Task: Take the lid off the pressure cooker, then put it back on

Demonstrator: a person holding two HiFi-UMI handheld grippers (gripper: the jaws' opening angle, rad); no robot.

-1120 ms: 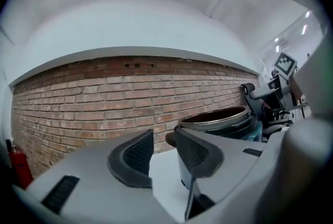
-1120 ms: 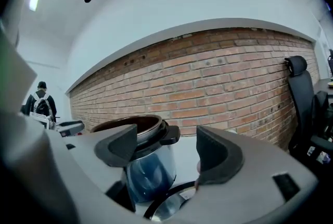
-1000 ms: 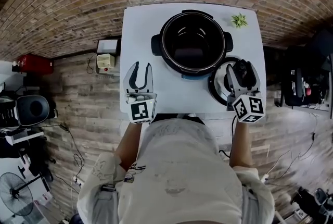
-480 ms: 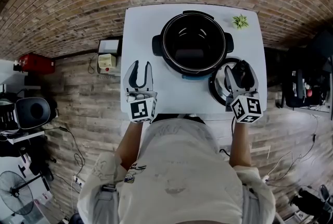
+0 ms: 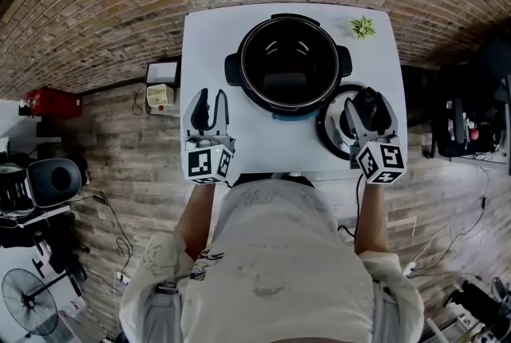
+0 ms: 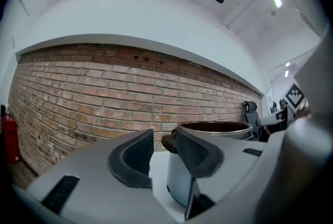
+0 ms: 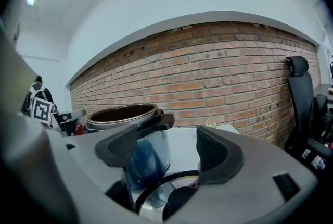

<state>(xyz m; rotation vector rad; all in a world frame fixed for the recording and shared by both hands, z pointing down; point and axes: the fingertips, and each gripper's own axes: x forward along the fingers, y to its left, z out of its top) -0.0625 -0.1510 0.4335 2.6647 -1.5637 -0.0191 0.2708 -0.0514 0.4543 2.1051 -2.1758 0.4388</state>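
Jaws on the right gripper (image 7: 166,147) are open wide and hold nothing. They hang just over the lid (image 5: 334,132). Its black knob (image 7: 179,201) sits low down between them, but the pads do not touch it. The lid lies flat on the white worktop (image 5: 209,38), near the front edge. It is just to the right of the pressure cooker (image 5: 287,62) (so the cooker is open on top). The left gripper (image 5: 209,100) is on the other side, over the front left of the worktop. Its jaws are partly open, with only air between them. It points level, and the cooker stands a bit further back and to its right. The cooker is dark inside and has a black handle on each side. It stands in the middle of the worktop, toward the back. A little green plant (image 5: 363,28) sits at the back right corner. Behind it all is a red brick wall (image 7: 234,77)
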